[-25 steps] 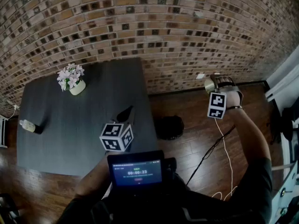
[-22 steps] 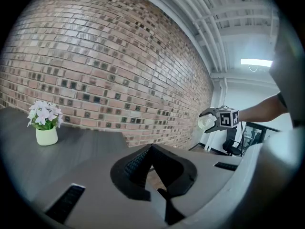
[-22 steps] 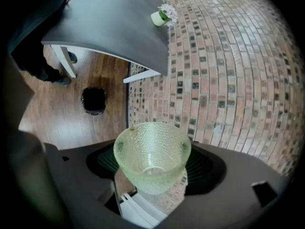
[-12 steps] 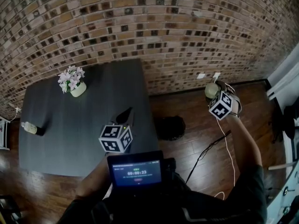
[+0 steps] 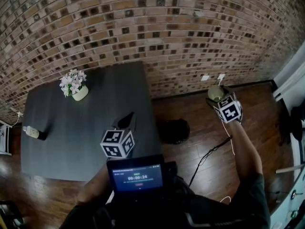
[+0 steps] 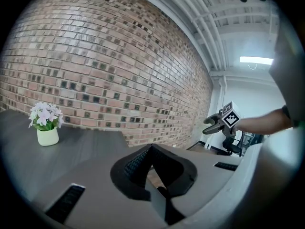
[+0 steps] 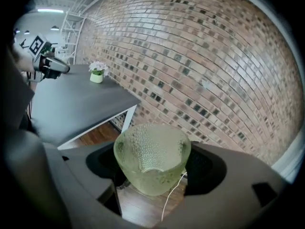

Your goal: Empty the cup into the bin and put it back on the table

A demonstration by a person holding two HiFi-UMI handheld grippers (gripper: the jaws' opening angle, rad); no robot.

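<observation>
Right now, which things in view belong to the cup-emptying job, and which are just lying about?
Job:
green glass cup, clamped in the right gripper
black bin on the floor
dark table

Lying about:
pot of flowers and bottle on the table
black cable on the floor
left gripper, shut and empty
</observation>
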